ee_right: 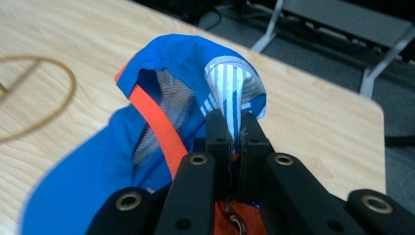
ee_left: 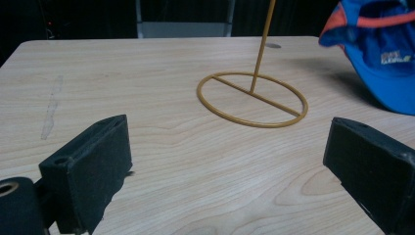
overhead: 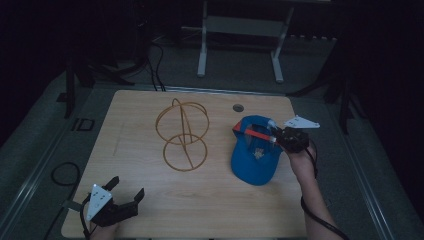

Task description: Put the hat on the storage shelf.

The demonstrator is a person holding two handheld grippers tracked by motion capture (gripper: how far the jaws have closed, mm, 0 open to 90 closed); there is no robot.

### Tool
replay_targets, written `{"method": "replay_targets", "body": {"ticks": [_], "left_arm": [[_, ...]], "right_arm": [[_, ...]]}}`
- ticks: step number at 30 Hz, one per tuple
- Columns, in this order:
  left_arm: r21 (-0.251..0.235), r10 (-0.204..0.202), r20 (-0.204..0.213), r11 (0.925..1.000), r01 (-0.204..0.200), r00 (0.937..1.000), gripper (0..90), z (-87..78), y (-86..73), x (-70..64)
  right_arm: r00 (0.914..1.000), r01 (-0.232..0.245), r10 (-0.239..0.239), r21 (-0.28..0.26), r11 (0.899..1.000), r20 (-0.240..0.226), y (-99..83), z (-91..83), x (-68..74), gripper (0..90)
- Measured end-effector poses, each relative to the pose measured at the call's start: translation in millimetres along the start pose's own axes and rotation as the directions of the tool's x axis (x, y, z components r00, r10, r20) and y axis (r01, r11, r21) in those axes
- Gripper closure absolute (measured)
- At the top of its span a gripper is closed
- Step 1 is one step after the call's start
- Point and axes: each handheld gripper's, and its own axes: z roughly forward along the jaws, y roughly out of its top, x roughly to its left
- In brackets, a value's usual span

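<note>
My right gripper [overhead: 278,136] was clamped on the blue fabric cap with orange trim [overhead: 254,161] near the tabletop's right edge, not yet on the gold wire stand [overhead: 182,135]; left gripper [overhead: 126,191] gaped idle.

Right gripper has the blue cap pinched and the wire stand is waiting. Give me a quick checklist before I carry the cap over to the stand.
1. Grip on cap: the right gripper has its jaws shut on a fold of the cap at the rear edge. Ok.
2. Grip depth: a thin fold of fabric sits between the jaws; whether it holds under a lift, cannot tell.
3. Stand upright, its base ring flat on the table. Ok.
4. Path from cap to stand: bare tabletop between them. Ok.
5. Left gripper open, holding nothing, near the table's front left, apart from the stand; free to steady it. Ok.
6. Cap lifted off the table: cannot tell.
</note>
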Motion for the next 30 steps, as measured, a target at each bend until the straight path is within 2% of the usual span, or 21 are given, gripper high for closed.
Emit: {"method": "replay_targets", "body": {"ticks": [8,11,14,17,22,24,27,30], "left_arm": [[-0.001,-0.014,0.001,0.9999,0.014,0.9999,4.2,-0.4,2.3,0.5],[0.032,-0.025,-0.004,0.9992,0.026,0.9997,4.3,1.2,3.9,0.5],[0.052,-0.013,-0.010,0.9985,0.013,0.9999,4.3,2.2,5.6,-1.6],[0.068,-0.019,0.007,0.9975,0.018,0.9998,4.3,1.7,10.4,-7.4],[0.070,-0.013,0.045,0.9975,0.010,0.9989,4.3,0.4,24.1,-18.6],[0.079,-0.015,0.060,0.9968,0.010,0.9981,4.3,1.1,30.9,-23.0],[0.066,-0.024,0.094,0.9977,0.018,0.9953,4.2,0.1,40.6,-28.2],[0.050,-0.004,0.120,0.9988,-0.002,0.9928,4.3,-2.4,51.0,-34.2]], "right_arm": [[0.9995,0.024,-0.025,-0.084,0.996,-0.018,27.5,-32.8,10.3,86.5],[0.9986,0.049,-0.051,-0.104,0.993,-0.015,36.5,-45.7,15.9,86.6],[0.9975,0.069,-0.071,-0.118,0.991,-0.008,41.5,-54.2,19.0,86.5],[0.9966,0.082,-0.082,-0.143,0.986,0.007,47.1,-67.1,20.4,86.5],[0.9973,0.073,-0.074,-0.164,0.984,0.004,50.2,-77.4,18.9,86.5],[0.9976,0.064,-0.068,-0.179,0.982,-0.017,50.4,-85.0,18.5,86.5],[0.9972,0.063,-0.070,-0.188,0.980,-0.027,50.3,-90.4,20.6,86.5],[0.9958,0.073,-0.083,-0.201,0.977,-0.040,49.5,-98.2,26.3,86.5]]}}
